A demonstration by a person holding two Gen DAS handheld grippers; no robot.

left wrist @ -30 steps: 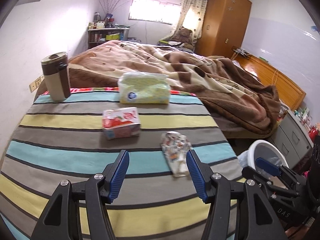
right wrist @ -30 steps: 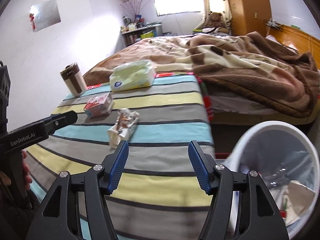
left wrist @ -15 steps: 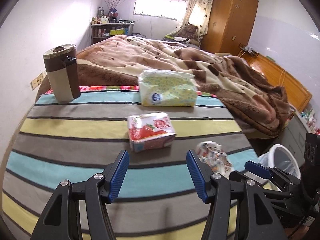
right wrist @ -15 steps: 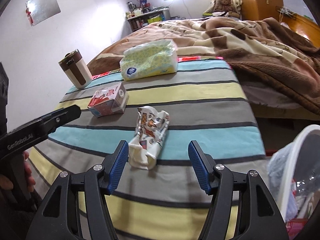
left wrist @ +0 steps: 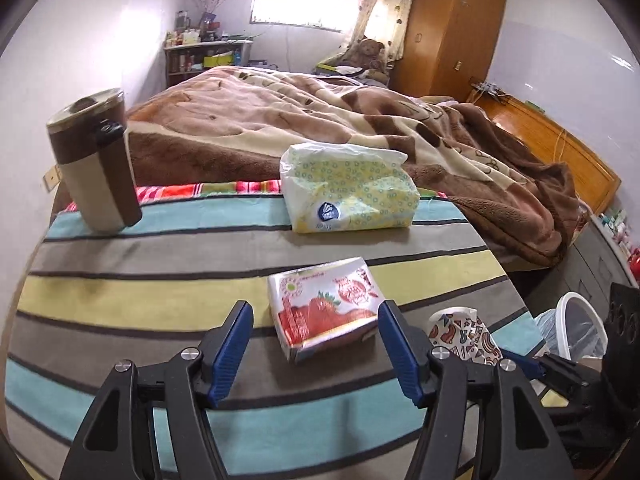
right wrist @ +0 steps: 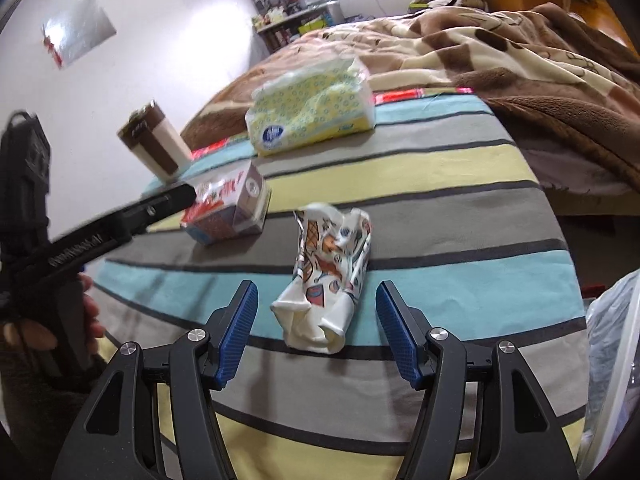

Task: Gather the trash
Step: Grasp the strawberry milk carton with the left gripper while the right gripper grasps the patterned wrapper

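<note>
1. Since a second ago, both of my grippers have come forward and lower over the striped cloth (left wrist: 140, 304): the red carton (left wrist: 324, 312) that lay well ahead of my left gripper (left wrist: 316, 348) now sits right in front of its gap, and the crumpled cup (right wrist: 328, 280) that was off to the left of my right gripper (right wrist: 316, 328) now lies in line with its gap.
2. My left jaws are opening, standing fairly wide; the red carton lies flat on the cloth just ahead of them, and the blue pads (left wrist: 236, 344) do not press on it.
3. My right jaws stand wide and hold nothing; the crumpled cup lies on its side on the cloth, its near end reaching in between the tips, clear of both pads (right wrist: 240, 332).
4. Measured from the red carton: the crumpled cup is just beside it on the right, the tissue pack (left wrist: 348, 188) lies beyond it near the far edge of the cloth, and the brown mug (left wrist: 94, 164) stands far off to its left at the back corner.
5. Right of the carton and lower, off the cloth's edge, stands the white bin (left wrist: 580, 328) with a plastic liner.
6. Behind the tissue pack spreads the brown blanket (left wrist: 360, 120).
7. A hand (right wrist: 48, 328) grips my left gripper's handle in the right wrist view.
</note>
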